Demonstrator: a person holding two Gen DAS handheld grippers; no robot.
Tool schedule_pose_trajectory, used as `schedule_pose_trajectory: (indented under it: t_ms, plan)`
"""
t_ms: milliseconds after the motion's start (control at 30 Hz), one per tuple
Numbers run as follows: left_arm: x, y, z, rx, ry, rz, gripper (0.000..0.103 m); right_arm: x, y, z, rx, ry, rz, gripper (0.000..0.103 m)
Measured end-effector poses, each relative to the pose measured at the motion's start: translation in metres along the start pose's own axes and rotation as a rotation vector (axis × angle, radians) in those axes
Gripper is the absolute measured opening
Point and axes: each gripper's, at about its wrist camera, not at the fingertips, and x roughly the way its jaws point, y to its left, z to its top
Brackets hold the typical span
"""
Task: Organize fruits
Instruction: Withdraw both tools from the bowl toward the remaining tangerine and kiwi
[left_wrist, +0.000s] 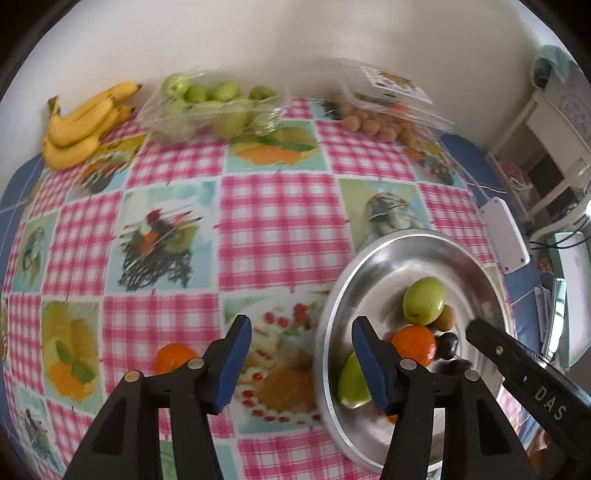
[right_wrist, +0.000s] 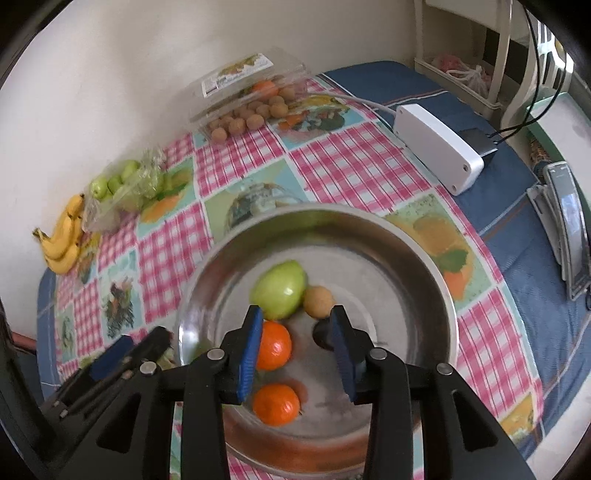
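A: Metal bowl (right_wrist: 424, 266)?
B: Held green fruit (right_wrist: 279, 290), two oranges (right_wrist: 275, 404); dark item (right_wrist: 320, 334) indistinct.
A: Claws?
B: Right claw (right_wrist: 297, 354) spread, empty, above bowl. Left claw (left_wrist: 301, 363) spread over bowl's rim; tabletop (left_wrist: 273, 221) beyond lay open.

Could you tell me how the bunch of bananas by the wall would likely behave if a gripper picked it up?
The banana bunch would probably lift as one, since the fruits join at a stem. Its curved shape likely keeps it from rolling. The smooth peel may bruise under hard fingers, so a gentle grip seems wise.
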Motion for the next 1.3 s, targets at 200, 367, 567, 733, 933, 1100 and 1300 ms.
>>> schedule_pose_trajectory:
  t_ms: [200, 367, 567, 733, 933, 1100, 1300]
  plan:
    - [-0.001, 0.019, -0.01, -0.037, 0.017, 0.031, 0.062, 0.004, -0.001, -0.018, -0.018, 0.042, -0.038, 0.039]
    - [-0.006, 0.029, -0.02, -0.062, 0.023, 0.04, 0.068, 0.008, 0.005, -0.031, -0.051, 0.069, -0.053, 0.039]
    - [-0.015, 0.04, -0.026, -0.077, 0.015, 0.041, 0.072, 0.009, 0.016, -0.04, -0.089, 0.079, -0.034, 0.055]
    - [-0.016, 0.052, -0.03, -0.097, 0.022, 0.044, 0.079, 0.012, 0.023, -0.04, -0.106, 0.081, -0.025, 0.065]
    - [-0.018, 0.068, -0.034, -0.139, 0.007, 0.081, 0.103, 0.013, 0.024, -0.04, -0.109, 0.07, -0.013, 0.081]
    - [-0.02, 0.081, -0.038, -0.151, -0.006, 0.119, 0.103, 0.013, 0.027, -0.04, -0.116, 0.058, 0.0, 0.094]
    - [-0.025, 0.093, -0.041, -0.182, -0.017, 0.115, 0.103, 0.013, 0.029, -0.04, -0.124, 0.055, -0.002, 0.102]
